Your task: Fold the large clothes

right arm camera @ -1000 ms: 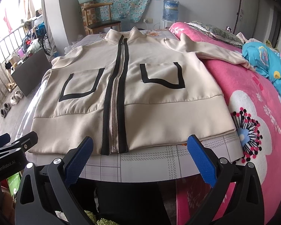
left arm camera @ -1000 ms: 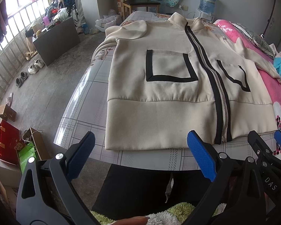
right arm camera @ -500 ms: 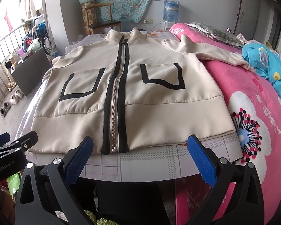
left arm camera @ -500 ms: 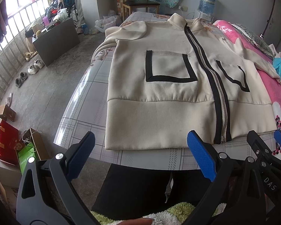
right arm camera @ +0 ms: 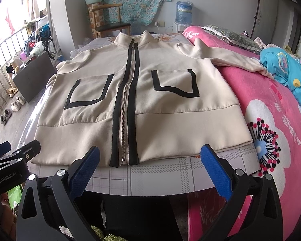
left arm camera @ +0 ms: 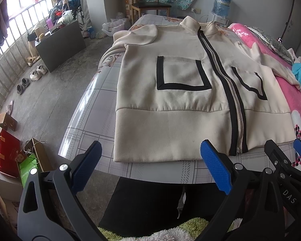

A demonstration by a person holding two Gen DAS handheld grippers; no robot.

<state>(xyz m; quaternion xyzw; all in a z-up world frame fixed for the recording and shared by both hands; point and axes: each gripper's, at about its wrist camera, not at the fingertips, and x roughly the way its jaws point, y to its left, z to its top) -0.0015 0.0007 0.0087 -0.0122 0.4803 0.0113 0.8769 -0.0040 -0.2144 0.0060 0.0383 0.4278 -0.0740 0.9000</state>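
A cream zip-up jacket (left arm camera: 176,108) with black zipper trim and two black-edged pockets lies flat, front up, on the bed; it also shows in the right wrist view (right arm camera: 166,104). Its collar points away from me and its hem lies near the bed's front edge. One sleeve (left arm camera: 138,34) is folded at the far left, the other (right arm camera: 230,60) stretches right over the pink blanket. My left gripper (left arm camera: 150,166) is open and empty just short of the hem's left part. My right gripper (right arm camera: 148,166) is open and empty just short of the zipper's bottom end.
The bed has a plaid sheet (left arm camera: 94,108) and a pink flowered blanket (right arm camera: 271,120) on its right side. A blue garment (right arm camera: 287,70) lies on the blanket. A wooden chair (right arm camera: 110,24), a water bottle (right arm camera: 183,12), a dark cabinet (left arm camera: 60,44), shoes and bags stand around.
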